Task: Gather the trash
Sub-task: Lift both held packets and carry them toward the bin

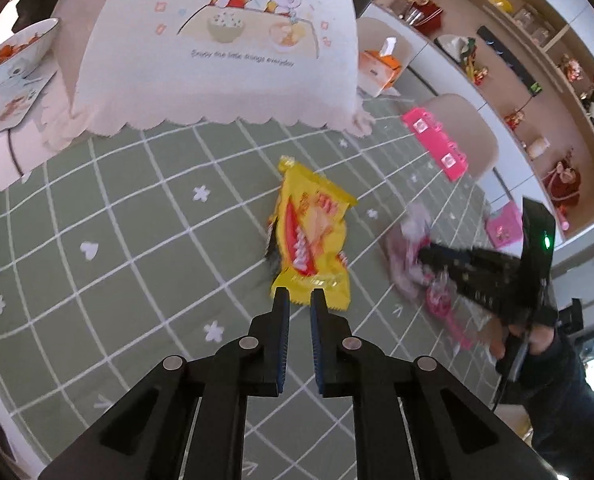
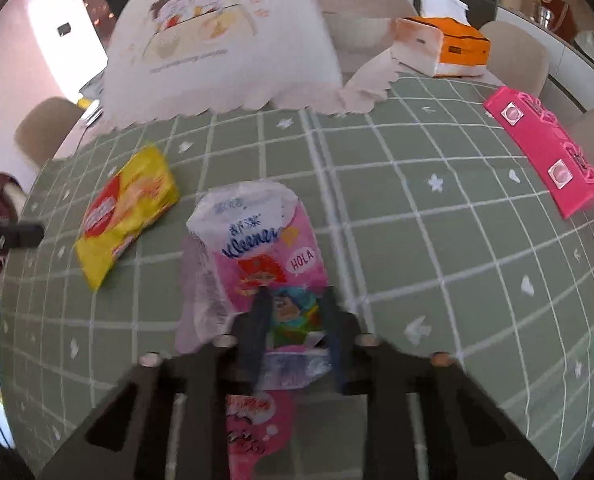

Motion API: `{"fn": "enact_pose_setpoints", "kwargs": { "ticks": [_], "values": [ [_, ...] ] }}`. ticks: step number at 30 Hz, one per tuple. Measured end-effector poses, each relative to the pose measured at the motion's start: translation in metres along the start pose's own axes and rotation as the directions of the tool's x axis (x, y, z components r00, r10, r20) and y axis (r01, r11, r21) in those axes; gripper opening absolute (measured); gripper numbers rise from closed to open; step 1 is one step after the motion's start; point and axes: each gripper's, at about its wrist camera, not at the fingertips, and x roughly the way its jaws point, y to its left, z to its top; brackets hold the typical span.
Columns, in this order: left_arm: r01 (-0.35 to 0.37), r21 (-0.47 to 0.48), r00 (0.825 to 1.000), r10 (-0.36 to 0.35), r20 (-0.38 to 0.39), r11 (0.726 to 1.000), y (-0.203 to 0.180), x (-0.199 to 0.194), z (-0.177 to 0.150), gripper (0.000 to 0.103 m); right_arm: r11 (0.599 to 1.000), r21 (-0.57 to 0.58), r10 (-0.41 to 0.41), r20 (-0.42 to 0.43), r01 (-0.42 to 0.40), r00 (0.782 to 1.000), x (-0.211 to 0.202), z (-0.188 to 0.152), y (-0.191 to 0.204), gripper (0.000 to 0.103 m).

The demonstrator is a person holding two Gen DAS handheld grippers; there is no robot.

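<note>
A yellow snack wrapper (image 1: pixel 312 236) lies on the green checked tablecloth (image 1: pixel 137 240); it also shows in the right wrist view (image 2: pixel 125 212). My left gripper (image 1: pixel 298 300) is open with a narrow gap, its tips just at the wrapper's near edge. A pink and white Kleenex tissue pack (image 2: pixel 257 256) lies to the wrapper's right, and in the left wrist view (image 1: pixel 409 248). My right gripper (image 2: pixel 295 304) is open, its jaws astride the pack's near end. A second pink wrapper (image 2: pixel 253 424) lies under the right gripper.
A white food cover (image 1: pixel 217 48) with a cartoon print stands at the back. An orange tissue box (image 2: pixel 441 46) sits behind it. A pink plastic strip (image 2: pixel 545 156) lies at the right. A bowl of food (image 1: pixel 13 52) stands far left. Shelves (image 1: pixel 537 60) line the right wall.
</note>
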Motion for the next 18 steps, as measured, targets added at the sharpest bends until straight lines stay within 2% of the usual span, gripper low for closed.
{"fn": "enact_pose_setpoints", "kwargs": {
  "ticks": [1,3,4,5,6,8,9,11,15,18],
  "values": [
    [0.014,0.007,1.0,-0.014,0.014,1.0,-0.001,0.001,0.003,0.017,1.0,0.002,-0.009,0.011,0.009,1.0,-0.007,-0.003,0.002,0.012],
    [0.017,0.018,0.999,-0.018,0.045,1.0,-0.003,0.006,0.01,0.031,1.0,0.031,-0.008,0.041,0.007,0.999,-0.021,-0.004,-0.001,0.012],
    [0.017,0.026,0.998,-0.018,0.056,1.0,-0.003,0.012,0.016,0.042,0.998,0.055,-0.009,0.062,0.006,0.998,-0.029,-0.005,-0.004,0.012],
    [0.015,0.028,0.998,-0.016,0.059,0.999,-0.004,0.017,0.02,0.046,0.997,0.071,-0.016,0.074,0.011,0.997,-0.033,-0.005,-0.006,0.012],
    [0.013,0.029,0.998,-0.015,0.056,0.999,-0.004,0.023,0.025,0.047,0.996,0.091,-0.023,0.087,0.015,0.996,-0.039,-0.005,-0.01,0.012],
    [0.001,0.023,1.0,-0.002,0.023,1.0,-0.004,0.041,0.035,0.047,0.991,0.128,0.029,0.103,-0.042,0.994,-0.047,-0.006,-0.018,0.02],
    [-0.014,0.021,1.0,0.013,0.014,1.0,-0.004,0.05,0.039,0.047,0.987,0.139,0.071,0.11,-0.086,0.991,-0.049,-0.008,-0.022,0.027],
    [-0.049,0.028,0.999,0.049,0.011,0.998,-0.007,0.061,0.043,0.047,0.986,0.128,0.092,0.129,-0.109,0.987,-0.054,-0.011,-0.025,0.053],
    [-0.121,0.025,0.992,0.12,0.032,0.992,-0.012,0.075,0.049,0.047,0.996,0.053,0.06,0.132,-0.068,0.989,-0.056,-0.014,-0.022,0.055],
    [-0.129,0.002,0.991,0.129,0.023,0.992,-0.013,0.083,0.049,0.047,0.996,0.031,0.08,0.105,-0.084,0.991,-0.045,-0.014,-0.024,0.055]
  ]
}}
